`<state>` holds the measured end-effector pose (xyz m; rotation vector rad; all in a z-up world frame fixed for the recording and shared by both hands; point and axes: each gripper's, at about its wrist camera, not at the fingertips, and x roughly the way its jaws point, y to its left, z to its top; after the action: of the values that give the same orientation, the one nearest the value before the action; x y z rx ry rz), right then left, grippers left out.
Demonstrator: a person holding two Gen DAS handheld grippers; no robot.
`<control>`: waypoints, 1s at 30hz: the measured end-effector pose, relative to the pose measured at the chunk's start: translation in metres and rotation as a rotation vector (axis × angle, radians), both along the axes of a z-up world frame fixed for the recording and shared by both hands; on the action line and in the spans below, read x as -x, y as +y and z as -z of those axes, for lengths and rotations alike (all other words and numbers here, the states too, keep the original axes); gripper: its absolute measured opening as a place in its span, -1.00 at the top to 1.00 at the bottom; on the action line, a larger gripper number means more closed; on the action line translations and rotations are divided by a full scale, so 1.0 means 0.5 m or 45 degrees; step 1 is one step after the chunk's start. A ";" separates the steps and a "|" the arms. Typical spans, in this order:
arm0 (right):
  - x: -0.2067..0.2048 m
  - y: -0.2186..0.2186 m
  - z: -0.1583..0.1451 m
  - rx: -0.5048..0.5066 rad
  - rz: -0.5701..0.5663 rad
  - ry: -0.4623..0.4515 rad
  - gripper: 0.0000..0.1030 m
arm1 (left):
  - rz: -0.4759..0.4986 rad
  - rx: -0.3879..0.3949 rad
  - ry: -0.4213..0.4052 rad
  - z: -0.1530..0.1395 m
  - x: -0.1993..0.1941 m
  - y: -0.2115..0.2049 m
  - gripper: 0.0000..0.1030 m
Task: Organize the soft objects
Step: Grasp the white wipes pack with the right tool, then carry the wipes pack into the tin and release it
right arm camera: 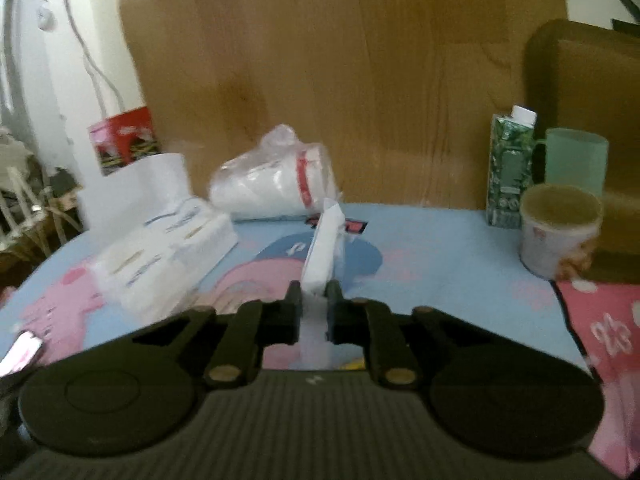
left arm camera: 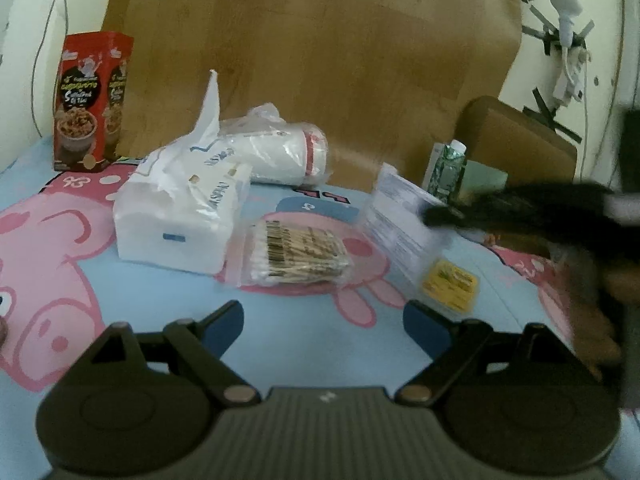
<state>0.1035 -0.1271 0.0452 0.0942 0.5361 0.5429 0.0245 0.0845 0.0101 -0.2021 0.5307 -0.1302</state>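
White packet (right arm camera: 322, 248) stood pinched upright in the right gripper (right arm camera: 313, 300), angled down over the blue sheet (right arm camera: 432, 248); the left gripper (left arm camera: 323, 322) hovered wide open, empty, near the cotton swabs (left arm camera: 298, 256).

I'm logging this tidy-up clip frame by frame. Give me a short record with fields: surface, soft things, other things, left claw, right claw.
surface: cartoon-print cloth
soft things: open tissue pack; bag of cotton swabs; wrapped white roll
other things: red box; green carton; green mug; lidded tub
left claw: open, holding nothing
right claw: shut on a thin white packet
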 end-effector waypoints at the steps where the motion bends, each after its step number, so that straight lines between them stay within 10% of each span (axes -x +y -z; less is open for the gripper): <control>1: 0.026 -0.015 0.000 -0.017 -0.017 0.007 0.72 | -0.004 0.016 0.001 0.000 0.000 0.005 -0.75; 11: 0.263 -0.186 0.053 -0.270 -0.132 0.122 0.70 | 0.067 0.026 0.074 0.001 -0.004 -0.007 -0.76; 15: 0.287 -0.251 0.081 -0.330 0.062 0.150 0.34 | 0.149 0.014 0.101 0.000 0.006 -0.052 -0.80; 25: 0.350 -0.255 0.098 -0.106 0.070 -0.027 -0.54 | 0.427 0.062 0.268 -0.007 0.002 -0.189 -0.80; 30: 0.343 -0.195 0.108 0.129 -0.041 -0.094 -0.63 | 0.507 0.095 0.341 0.001 0.004 -0.247 -0.75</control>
<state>-0.0679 -0.2244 -0.0088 -0.0309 0.4929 0.5477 0.0225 -0.0392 0.0096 -0.1855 0.8302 -0.5165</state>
